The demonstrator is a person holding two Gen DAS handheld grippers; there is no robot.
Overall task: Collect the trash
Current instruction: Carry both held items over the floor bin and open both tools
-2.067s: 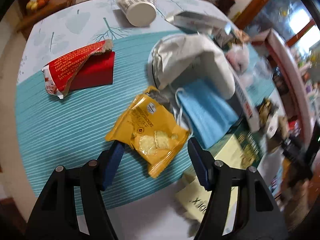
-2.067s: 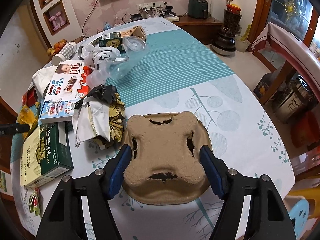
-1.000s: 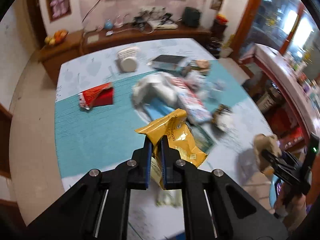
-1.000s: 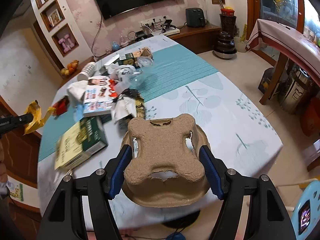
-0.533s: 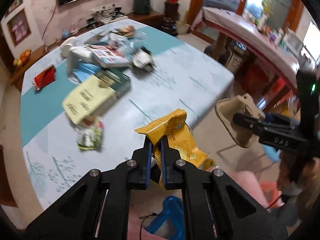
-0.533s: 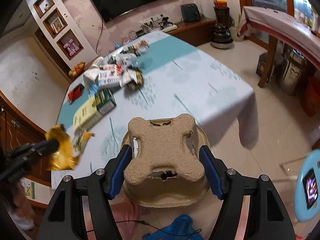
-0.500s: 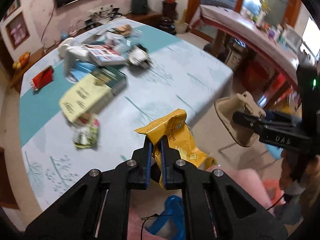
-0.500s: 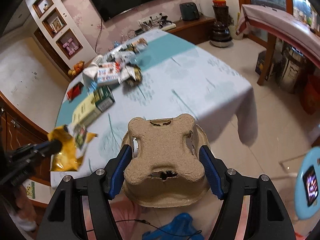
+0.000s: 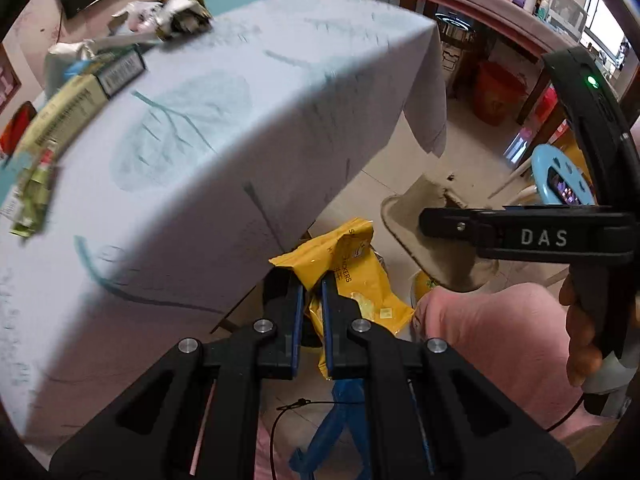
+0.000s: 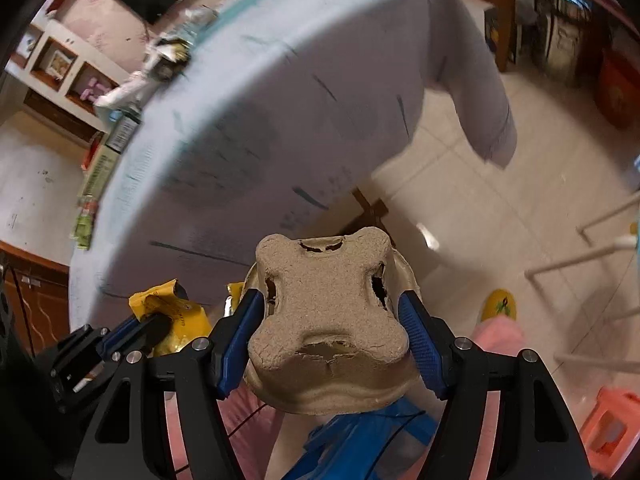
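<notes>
My left tool (image 9: pixel 310 300) is pinched nearly flat on the yellow snack wrapper (image 9: pixel 352 276), which hangs from the top corner where I grip it, its long axis running down and away from me toward the floor. My right tool (image 10: pixel 332 316) is spread wide and clamped on the two sides of the moulded pulp cup carrier (image 10: pixel 324 312), which fills the gap between the blue pads (image 10: pixel 416 336) with its bumpy underside facing the camera. Both loads are off the counter (image 9: pixel 240 92) and out past its draped edge, low beside my pink-clad legs, with the carrier to the right of the wrapper and slightly farther out. What I judge the next move turns on is where the bin lies below these two pieces, and neither view shows a bin plainly; there is only something blue (image 9: pixel 340 412) under my left tool, also seen at the bottom of the right view, which I cannot identify. The left view shows the right tool from the side, with the hand (image 9: pixel 580 332) on its grip and the carrier's rim jutting forward, so I can tell that the two loads are near but apart. The right view alone shows the carrier's torn holes and the tiled floor (image 10: pixel 460 184) beyond the tablecloth. More litter, a yellow-green box (image 9: pixel 60 116) among it, waits on the counter's far side.
</notes>
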